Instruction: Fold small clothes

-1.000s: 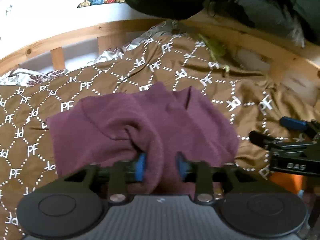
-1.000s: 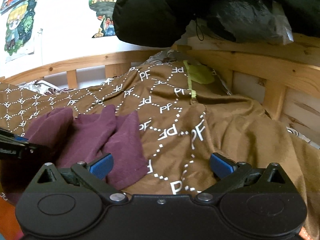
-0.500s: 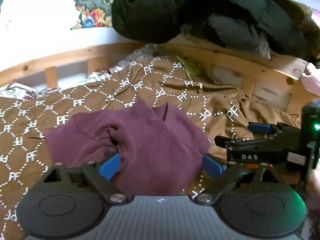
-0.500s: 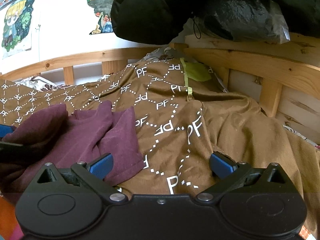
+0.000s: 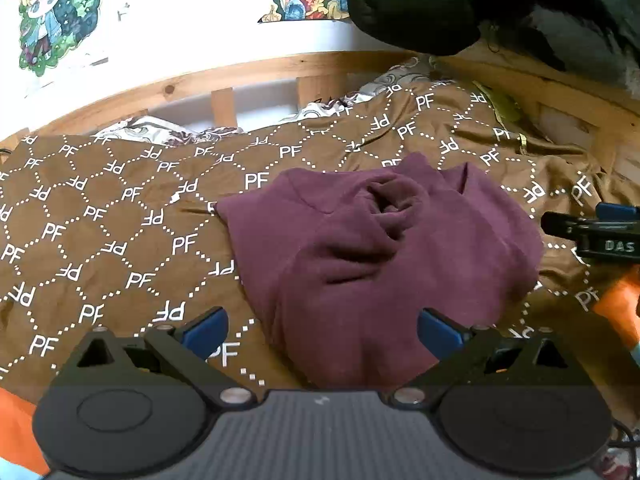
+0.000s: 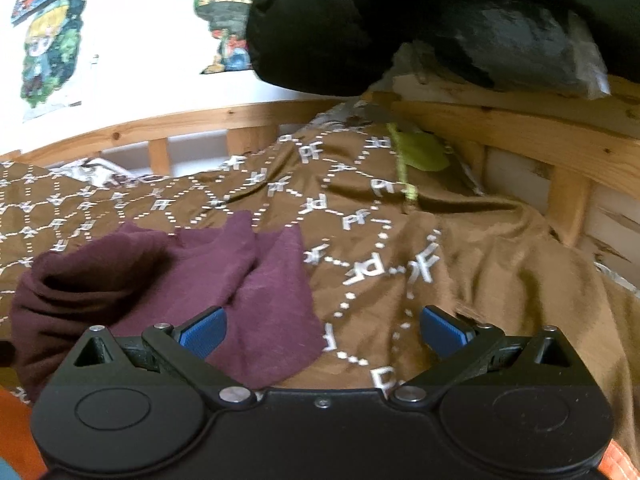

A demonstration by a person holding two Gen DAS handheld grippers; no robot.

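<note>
A small maroon garment (image 5: 384,256) lies bunched and partly folded on the brown "PF" patterned blanket (image 5: 120,220). My left gripper (image 5: 322,330) is open and empty, its blue pads just in front of the garment's near edge. My right gripper (image 6: 322,326) is open and empty, with its left pad over the garment's right flap (image 6: 256,292) and its right pad over the blanket. The right gripper also shows at the right edge of the left wrist view (image 5: 596,232).
A wooden bed rail (image 5: 248,80) runs behind the blanket, and another (image 6: 520,136) runs along the right. A black jacket (image 6: 400,20) hangs above. A yellow-green cloth (image 6: 420,152) lies at the blanket's far corner. Orange fabric (image 5: 616,312) shows at the near edge.
My left gripper has let go of the maroon garment, opened wide and drawn back. The garment now lies bunched on the blanket. My right gripper stayed open and shifted slightly.
</note>
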